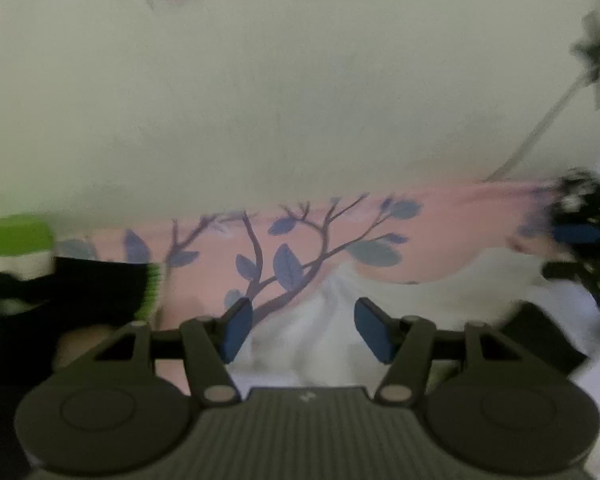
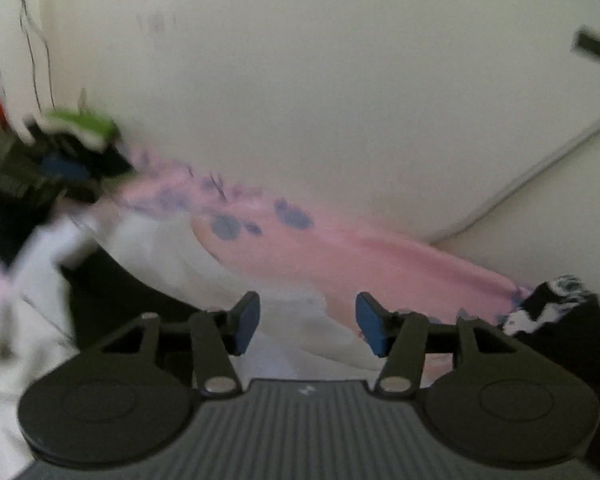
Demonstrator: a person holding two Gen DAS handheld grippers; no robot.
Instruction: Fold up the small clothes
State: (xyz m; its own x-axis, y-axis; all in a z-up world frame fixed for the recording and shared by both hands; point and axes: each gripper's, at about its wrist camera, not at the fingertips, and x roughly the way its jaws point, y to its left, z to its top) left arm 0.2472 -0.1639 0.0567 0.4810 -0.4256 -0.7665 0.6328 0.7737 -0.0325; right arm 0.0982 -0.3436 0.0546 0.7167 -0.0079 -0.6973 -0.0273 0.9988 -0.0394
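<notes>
A pink cloth with blue leaf and branch print lies stretched across the surface against a cream wall; in the right wrist view it runs from upper left to lower right. White fabric lies under its near edge. My left gripper is open, its blue pads just above the white fabric and the pink cloth's near edge, holding nothing. My right gripper is open and empty over white fabric beside the pink cloth. The other gripper shows blurred at the far left of the right wrist view.
A black, green and white garment lies at the left, also seen blurred in the right wrist view. A black and white patterned cloth lies at the right. The cream wall rises close behind. A cable hangs on it.
</notes>
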